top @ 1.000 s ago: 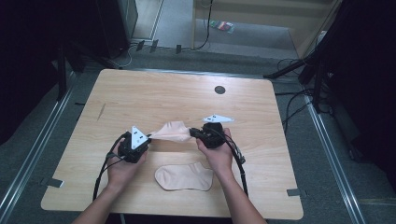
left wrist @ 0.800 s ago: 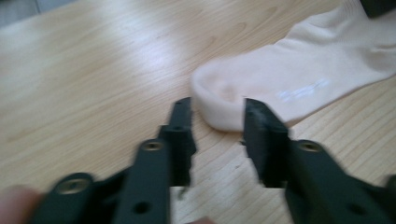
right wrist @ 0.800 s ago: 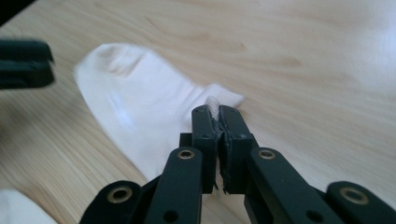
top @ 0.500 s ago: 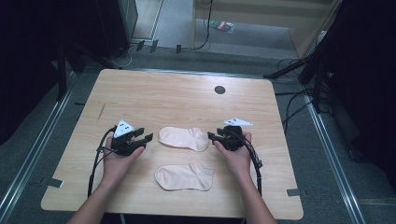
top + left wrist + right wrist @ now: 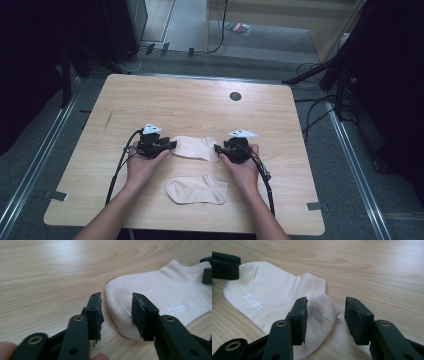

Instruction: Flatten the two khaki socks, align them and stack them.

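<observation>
Two pale pink socks lie flat on the wooden table [image 5: 200,100]. The far sock [image 5: 196,148] lies between the two grippers. The near sock [image 5: 197,190] lies closer to the person, just below the first one, and the two socks do not touch.

The left gripper [image 5: 172,145] sits at the toe end of the far sock. In the left gripper view its jaws stand apart, with the rounded toe [image 5: 120,315] of the sock in the gap between them. They hold nothing. The right gripper [image 5: 218,148] sits at the other end of the same sock. In the right gripper view its jaws are open too, and the cuff end [image 5: 322,310] of the sock lies between them. They are not pinching the cloth.

The step in hand looks like laying the socks out, with the far sock flat on the table and both grippers loose at its ends. I think the job is to make a pair of the two socks.

The next move most likely means gripping a sock again. The jaws would need to go low to the table and close on the thin edge of the cloth. Both ends should lift together so the sock does not fold or bunch. Then it must land neatly on the near sock, toe over toe.
</observation>
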`<action>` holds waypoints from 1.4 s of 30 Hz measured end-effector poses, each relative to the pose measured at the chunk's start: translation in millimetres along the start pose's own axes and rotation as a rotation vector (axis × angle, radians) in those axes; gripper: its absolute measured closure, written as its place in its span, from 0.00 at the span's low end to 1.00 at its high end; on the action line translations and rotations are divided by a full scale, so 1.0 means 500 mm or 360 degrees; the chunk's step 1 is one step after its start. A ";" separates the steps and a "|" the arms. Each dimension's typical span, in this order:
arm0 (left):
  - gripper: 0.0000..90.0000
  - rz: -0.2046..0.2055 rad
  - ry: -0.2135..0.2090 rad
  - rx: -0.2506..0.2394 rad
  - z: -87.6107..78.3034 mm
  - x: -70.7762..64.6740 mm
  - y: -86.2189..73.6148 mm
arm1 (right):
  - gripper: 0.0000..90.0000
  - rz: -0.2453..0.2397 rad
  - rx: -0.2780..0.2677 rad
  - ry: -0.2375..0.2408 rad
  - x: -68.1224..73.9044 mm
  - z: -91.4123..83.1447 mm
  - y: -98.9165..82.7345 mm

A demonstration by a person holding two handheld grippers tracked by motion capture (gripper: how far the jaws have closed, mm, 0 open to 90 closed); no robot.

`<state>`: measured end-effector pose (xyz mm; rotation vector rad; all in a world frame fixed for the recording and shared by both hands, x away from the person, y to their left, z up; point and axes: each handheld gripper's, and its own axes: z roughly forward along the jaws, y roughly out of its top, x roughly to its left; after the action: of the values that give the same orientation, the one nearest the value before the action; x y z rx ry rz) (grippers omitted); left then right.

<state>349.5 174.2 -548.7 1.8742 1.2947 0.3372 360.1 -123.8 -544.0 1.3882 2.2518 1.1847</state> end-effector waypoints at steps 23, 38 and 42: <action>0.99 0.0102 -0.0180 -0.0162 -0.132 -0.035 -0.029 | 0.95 -0.0050 -0.0130 0.0094 0.043 -0.112 0.002; 0.99 0.0186 -0.0260 -0.0141 -0.198 -0.081 -0.089 | 0.95 -0.0073 -0.0126 0.0165 0.083 -0.187 -0.058; 0.99 0.0175 -0.0283 -0.0117 -0.206 -0.091 -0.106 | 0.95 -0.0066 -0.0107 0.0171 0.090 -0.195 -0.072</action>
<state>231.2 190.2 -513.0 1.8718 1.0504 0.2648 258.1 -144.3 -499.3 1.2756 2.2774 1.3379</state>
